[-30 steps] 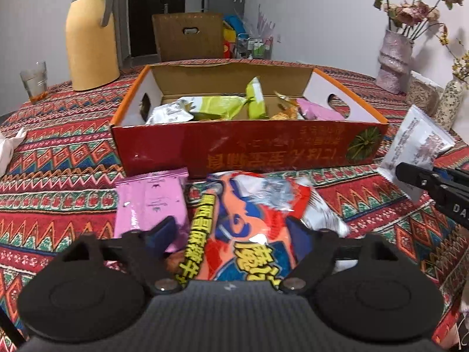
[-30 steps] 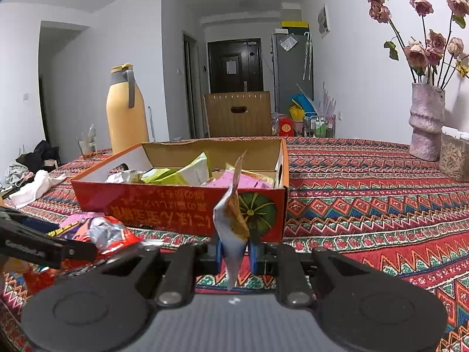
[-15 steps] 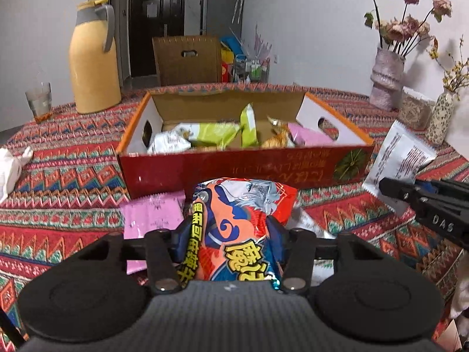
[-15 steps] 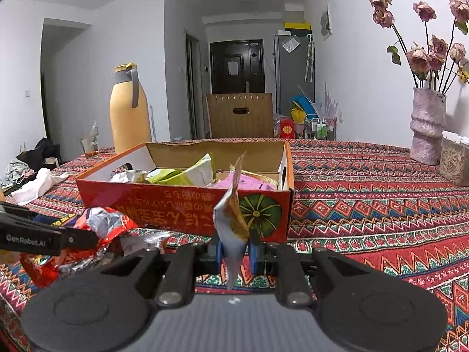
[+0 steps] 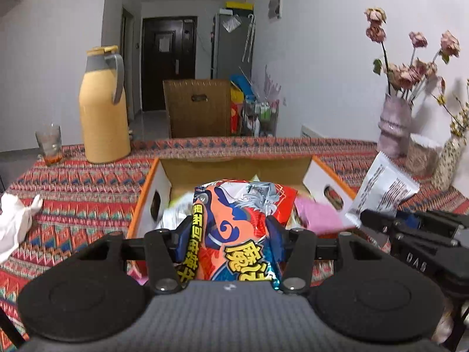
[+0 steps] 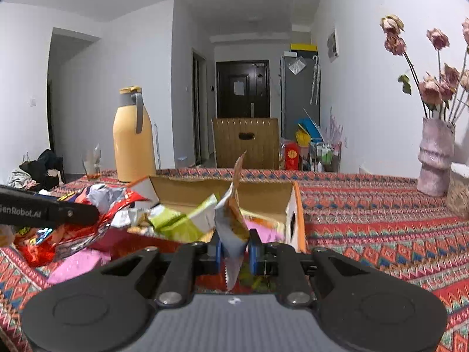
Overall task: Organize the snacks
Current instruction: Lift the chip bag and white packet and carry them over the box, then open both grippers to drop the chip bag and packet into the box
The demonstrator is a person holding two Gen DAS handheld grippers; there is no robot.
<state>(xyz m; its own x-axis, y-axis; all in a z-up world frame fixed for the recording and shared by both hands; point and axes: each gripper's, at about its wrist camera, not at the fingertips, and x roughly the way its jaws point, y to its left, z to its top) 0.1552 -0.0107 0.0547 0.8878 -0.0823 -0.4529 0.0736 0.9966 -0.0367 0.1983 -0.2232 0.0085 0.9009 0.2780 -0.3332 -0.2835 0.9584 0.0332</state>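
Left gripper [image 5: 228, 234] pinches the big orange snack bag [image 5: 234, 234], fingers pressed into both its sides, lifted in front of the open red box [image 5: 146, 205]. Only the right wrist view shows the pink packet [image 6: 76, 264] lying on the table [image 6: 381, 234] before the box, under that bag. Right gripper [image 6: 234, 249] squeezes a small silver-orange packet [image 6: 231, 228] edge-on, upright, at the box's right end. Both grippers tilt slightly down toward the box. Beyond the box: a yellow thermos [image 5: 102, 117], a glass [image 5: 49, 146]; right of it, probably a ceramic vase [image 5: 395, 126].
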